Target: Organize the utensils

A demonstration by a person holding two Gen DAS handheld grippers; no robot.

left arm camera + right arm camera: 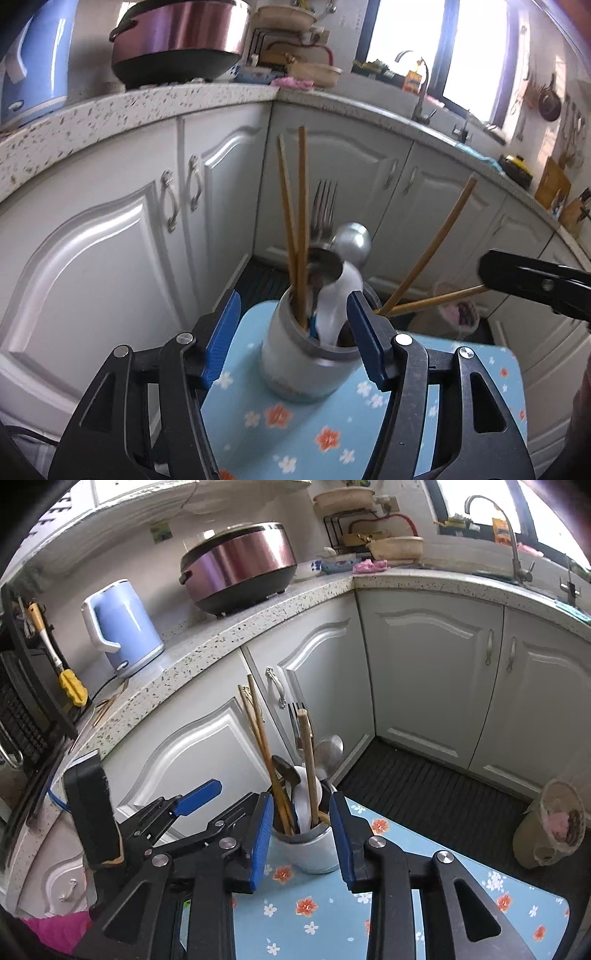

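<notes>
A grey metal utensil holder stands on a small table with a blue flowered cover. It holds upright wooden chopsticks, a fork, metal spoons and a white spoon. Two more chopsticks lean out to the right. My left gripper is open, its blue pads either side of the holder's mouth, not pressing on it. My right gripper is open a little, the holder just ahead of its tips. One left finger shows beside it.
White cabinet doors and a speckled counter wrap around the far side. On the counter stand a blue kettle and a pink rice cooker. A bag-lined bin sits on the dark floor mat.
</notes>
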